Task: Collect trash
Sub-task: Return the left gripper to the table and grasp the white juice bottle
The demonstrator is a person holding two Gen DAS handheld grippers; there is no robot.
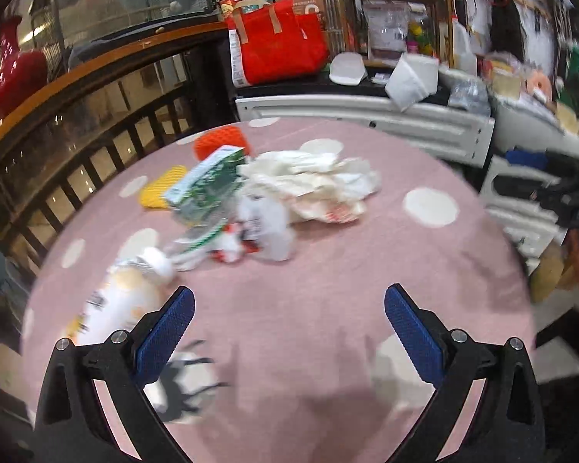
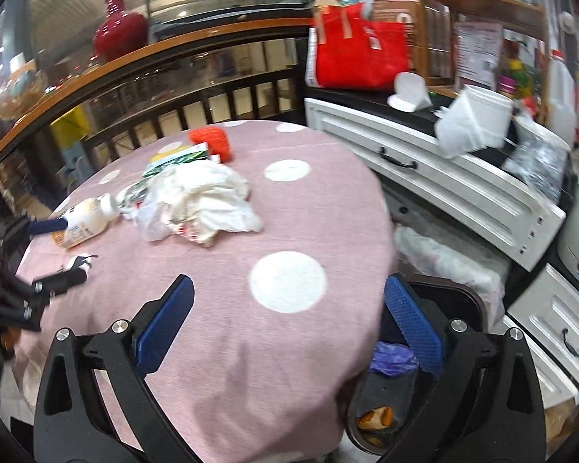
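At far left of the right wrist view, left gripper (image 2: 63, 254) spread wide and empty, just beside a pale bottle (image 2: 85, 222) lying on its side on the pink spotted bench (image 2: 289, 200). Mid-frame, crumpled white wrappers (image 2: 204, 200) heaped with a green packet (image 1: 202, 185) and orange netting (image 2: 212, 142). Lower centre, right gripper (image 2: 288, 310) likewise apart, holding nothing. Lower right, a dark bin (image 2: 471, 301) below the bench edge. Risks, likely: bottle rolling off when nudged; loose wrappers slipping from a shallow pinch; cloth snagged and dragged.
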